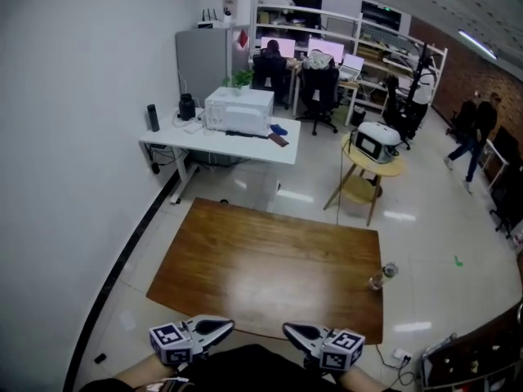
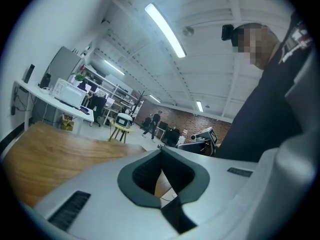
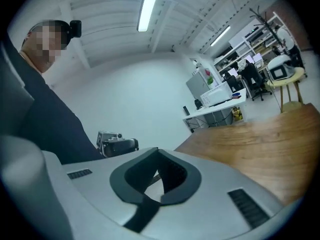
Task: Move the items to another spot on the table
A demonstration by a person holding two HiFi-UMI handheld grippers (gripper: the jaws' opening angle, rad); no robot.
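Along the bottom edge of the head view, the left gripper (image 1: 230, 326) and the right gripper (image 1: 287, 328) sit close together, tips pointing at each other across a short gap, held just off the near edge of the brown table (image 1: 261, 256). Both are clenched on nothing: each gripper's own view shows its dark pads meeting at the tips, with only a sliver of bare wood behind them. The one item on the table is a small bottle (image 1: 382, 275), pale and clear-looking with a lighter cap end. It stands at the table's right edge, close to the lower right corner and well apart from both grippers. From the tongs it lies up and to the right in the frame. Its long axis runs from lower left to upper right, but it is too small to say whether it is lying down or upright and only leaning in the wide lens. Neither gripper view shows it. The right gripper is clearly the nearer, with the left one farther off past it. Judgement: nothing is moved yet and the reach belongs to the right side, but that gripper now points toward frame left, away from the bottle. It would have to swing round toward the right edge and unclench before it could take hold, and the rest of the table top offers plenty of room to set the bottle down.
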